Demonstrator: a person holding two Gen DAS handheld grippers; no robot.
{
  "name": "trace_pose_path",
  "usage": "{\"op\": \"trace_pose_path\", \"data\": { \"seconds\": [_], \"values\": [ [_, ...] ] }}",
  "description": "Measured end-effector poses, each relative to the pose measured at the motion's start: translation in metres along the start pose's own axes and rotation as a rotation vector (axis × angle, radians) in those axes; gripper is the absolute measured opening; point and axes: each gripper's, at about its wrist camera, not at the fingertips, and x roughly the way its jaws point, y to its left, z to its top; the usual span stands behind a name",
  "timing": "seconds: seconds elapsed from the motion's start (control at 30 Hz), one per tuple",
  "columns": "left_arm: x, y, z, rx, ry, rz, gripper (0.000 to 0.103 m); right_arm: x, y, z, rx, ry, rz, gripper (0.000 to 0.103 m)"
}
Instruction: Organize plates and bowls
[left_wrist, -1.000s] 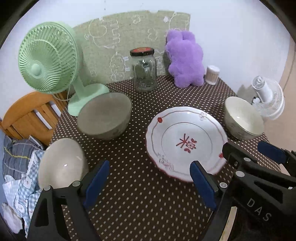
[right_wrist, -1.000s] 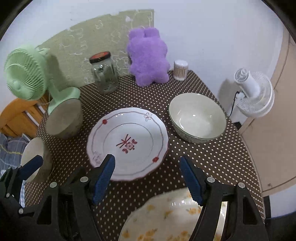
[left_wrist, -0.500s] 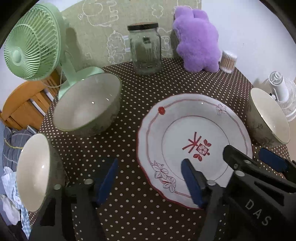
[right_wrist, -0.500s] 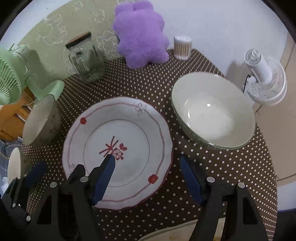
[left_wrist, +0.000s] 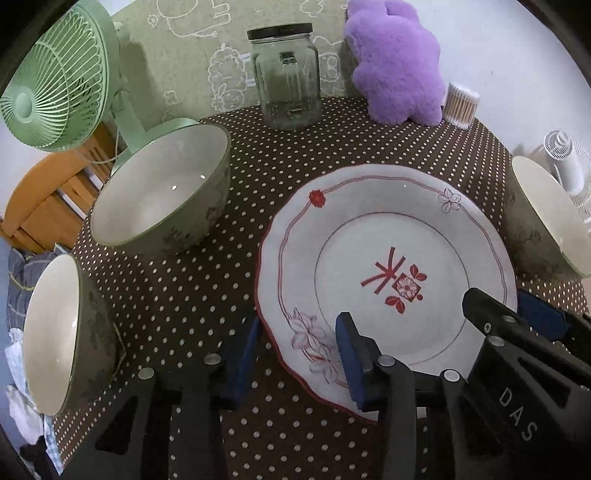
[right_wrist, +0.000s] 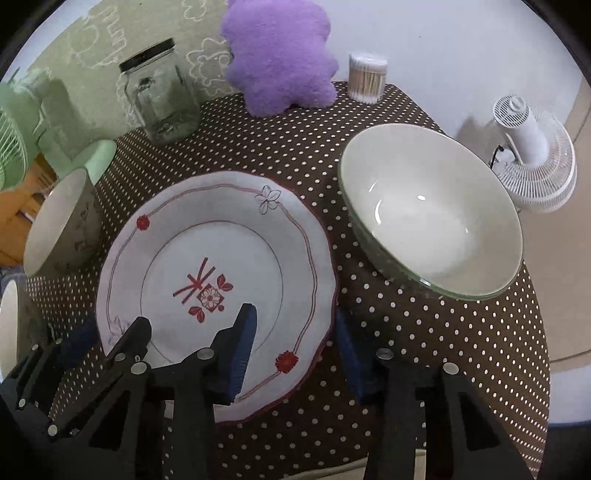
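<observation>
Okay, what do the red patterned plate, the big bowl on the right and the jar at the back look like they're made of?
Red patterned plate: likely glazed ceramic, an opaque white surface with soft sheen and printed red motifs.
Big bowl: also looks like glazed ceramic, given its glossy cream inside with bright highlights; melamine can't be ruled out.
Jar: clear glass, see-through walls, with a dark lid, probably metal.

White wall (right_wrist: 461, 44), dotted brown tablecloth (right_wrist: 424, 332)
</observation>
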Motion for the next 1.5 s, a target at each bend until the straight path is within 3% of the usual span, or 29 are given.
{"op": "trace_pose_path", "data": {
  "seconds": [0.77,0.9,1.23,1.5],
  "values": [
    [-0.046,0.065,-0.079,-0.108,0.075,0.042,0.042,-0.04,0.055,-0.067,-0.107,0.085,0.1,0.047],
    [-0.05,0.071,-0.075,-0.121,0.044,0.049,0.042,-0.035,0.054,-0.064,-0.095,0.105,0.097,0.047],
    [-0.034,0.073,-0.05,-0.088,0.029,0.036,0.049,-0.02,0.059,-0.036,-0.106,0.047,0.056,0.048],
    [-0.014,0.075,-0.04,-0.078,0.052,0.031,0.049,-0.002,0.06,-0.026,-0.106,0.069,0.051,0.048]
  ]
}}
